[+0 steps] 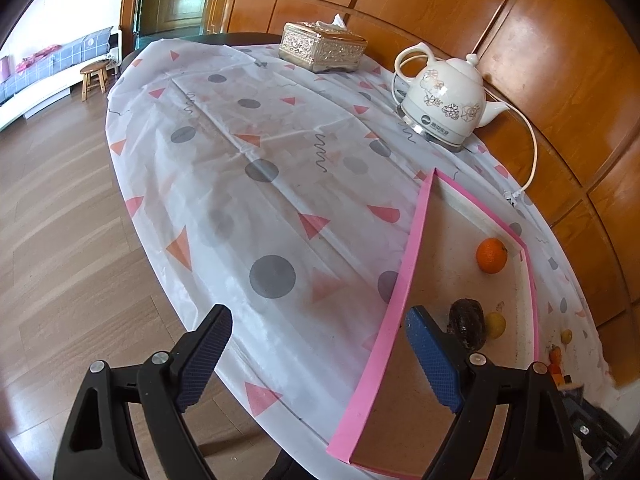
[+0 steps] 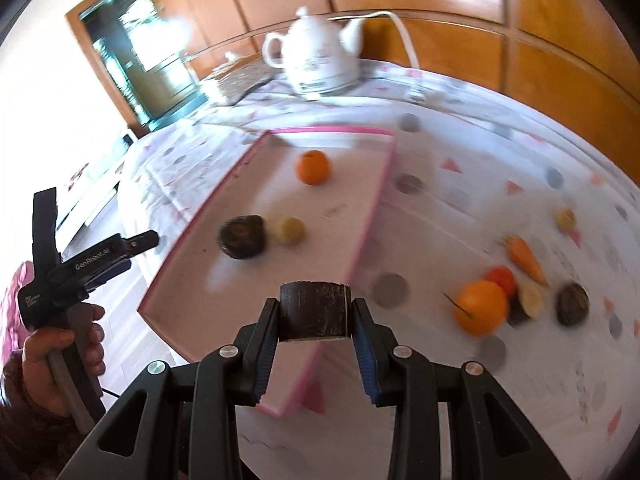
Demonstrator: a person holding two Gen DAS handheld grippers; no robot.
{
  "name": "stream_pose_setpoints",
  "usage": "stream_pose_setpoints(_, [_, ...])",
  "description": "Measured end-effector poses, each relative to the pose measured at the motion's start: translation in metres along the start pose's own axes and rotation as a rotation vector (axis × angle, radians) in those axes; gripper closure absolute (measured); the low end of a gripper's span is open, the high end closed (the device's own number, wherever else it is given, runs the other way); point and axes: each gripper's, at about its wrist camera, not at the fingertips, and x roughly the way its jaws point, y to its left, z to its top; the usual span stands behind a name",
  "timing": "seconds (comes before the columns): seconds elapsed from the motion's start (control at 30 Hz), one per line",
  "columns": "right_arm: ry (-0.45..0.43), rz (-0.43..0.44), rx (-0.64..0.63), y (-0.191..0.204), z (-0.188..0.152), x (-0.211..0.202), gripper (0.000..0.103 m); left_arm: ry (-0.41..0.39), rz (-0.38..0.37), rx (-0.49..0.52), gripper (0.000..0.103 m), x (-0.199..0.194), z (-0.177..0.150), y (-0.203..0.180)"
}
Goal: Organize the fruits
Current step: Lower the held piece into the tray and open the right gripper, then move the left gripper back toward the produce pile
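My right gripper (image 2: pixel 315 312) is shut on a dark brown cut fruit piece (image 2: pixel 314 310), held in the air over the near right edge of the pink-rimmed tray (image 2: pixel 382 196). Inside the tray lie an orange (image 2: pixel 313 167), a dark brown fruit (image 2: pixel 242 237) and a small yellow fruit (image 2: pixel 289 231). The left wrist view shows the same tray (image 1: pixel 396 292) with the orange (image 1: pixel 491 255), the dark fruit (image 1: pixel 467 323) and the yellow fruit (image 1: pixel 496 324). My left gripper (image 1: pixel 320 360) stands open over the tablecloth beside the tray's left rim, holding nothing.
On the cloth right of the tray lie another orange (image 2: pixel 480 307), a carrot (image 2: pixel 526 254), a red fruit (image 2: pixel 502 278), a dark fruit (image 2: pixel 572 304) and a small yellow one (image 2: pixel 564 218). A white kettle (image 1: pixel 444 98) and a tissue box (image 1: pixel 322 46) stand at the back. A hand (image 2: pixel 60 352) holds the left gripper.
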Motion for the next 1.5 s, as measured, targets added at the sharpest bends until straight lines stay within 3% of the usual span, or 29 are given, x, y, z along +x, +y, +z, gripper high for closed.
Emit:
stream_pose_setpoints(0.37, [0.068, -0.044, -0.054, 0.022, 0.006, 0.049, 0.067, 0.002, -0.005, 0.025, 0.014, 0.002, -0.002, -0.004])
stream_pose_setpoints(0.67, [0.001, -0.057, -0.021, 0.009, 0.001, 0.017, 0.063, -0.013, -0.013, 0.046, 0.014, -0.001, -0.002, -0.009])
stream_pose_setpoints(0.9, [-0.034, -0.164, 0.042, -0.04, -0.017, -0.031, 0.061, -0.009, -0.019, 0.057, 0.014, -0.001, -0.003, -0.011])
stream_pose_setpoints(1.5, [0.037, -0.573, 0.301, -0.196, -0.068, -0.111, 0.061, 0.007, -0.021, 0.103, 0.014, 0.0, -0.009, -0.023])
